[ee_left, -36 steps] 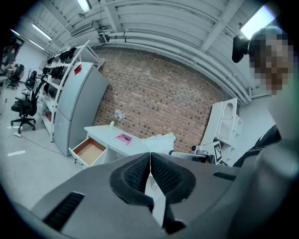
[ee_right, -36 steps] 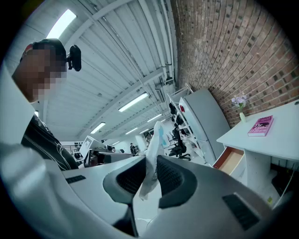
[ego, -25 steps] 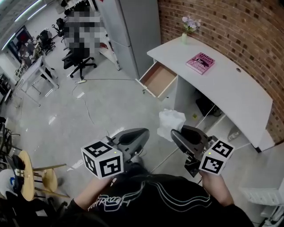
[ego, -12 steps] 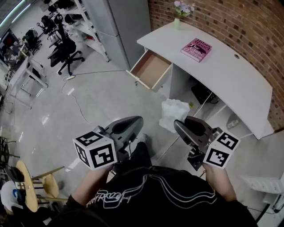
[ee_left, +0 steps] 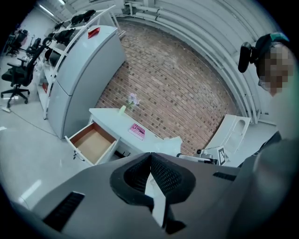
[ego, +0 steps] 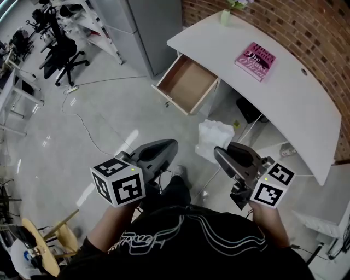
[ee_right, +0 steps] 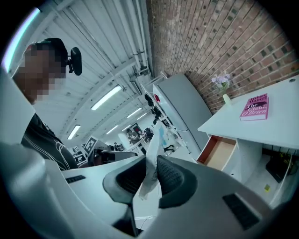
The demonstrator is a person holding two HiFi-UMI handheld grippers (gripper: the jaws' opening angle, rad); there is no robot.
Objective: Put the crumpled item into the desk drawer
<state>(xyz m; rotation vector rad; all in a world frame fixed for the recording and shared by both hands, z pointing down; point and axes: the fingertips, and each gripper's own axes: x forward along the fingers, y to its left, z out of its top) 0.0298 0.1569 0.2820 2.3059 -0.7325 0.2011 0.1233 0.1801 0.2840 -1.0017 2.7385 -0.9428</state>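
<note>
My right gripper [ego: 219,155] is shut on a crumpled white item [ego: 213,139], which hangs in front of the jaws above the floor. In the right gripper view the white item [ee_right: 152,158] is pinched between the two dark pads. My left gripper [ego: 170,146] is held beside it at the left, jaws shut with nothing between them [ee_left: 150,161]. The desk drawer [ego: 187,83] stands pulled open ahead, with a bare brown bottom; it also shows in the left gripper view as the drawer [ee_left: 93,142] and in the right gripper view as the drawer [ee_right: 218,153].
A white curved desk [ego: 295,98] runs along a brick wall, with a pink book [ego: 256,60] and a small vase [ego: 226,16] on it. A grey cabinet [ego: 147,27] stands left of the desk. Office chairs [ego: 57,52] and a cable [ego: 82,109] lie on the floor at left.
The view has shifted nearer to the desk, so the open drawer appears larger and closer. Both grippers keep their pose, and the white item stays in the right one.
</note>
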